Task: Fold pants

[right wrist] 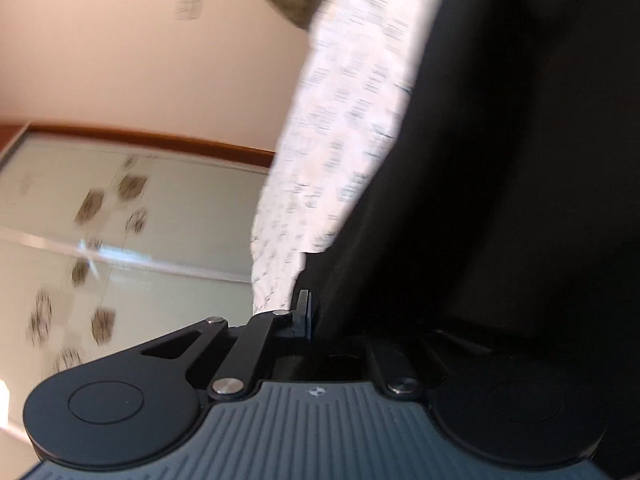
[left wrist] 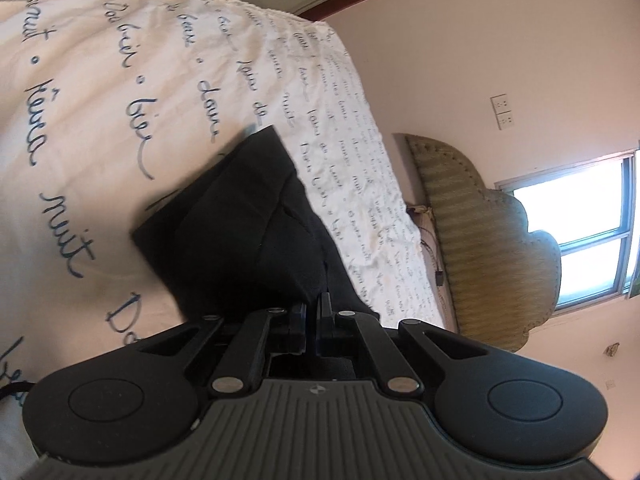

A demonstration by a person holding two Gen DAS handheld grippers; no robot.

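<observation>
Both my jaws angle downward, left gripper and right gripper clamped on black fabric pants over the script-printed white bed sheet.

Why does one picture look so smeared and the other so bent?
Right wrist view: motion blur smears the bedsheet print and wall pattern, and the black pants fill the right side as a dark, detail-less mass. Left wrist view: sharper, but the fisheye lens curves the bed edge and walls; the window is blown out white, while the pants stay underexposed.
</observation>
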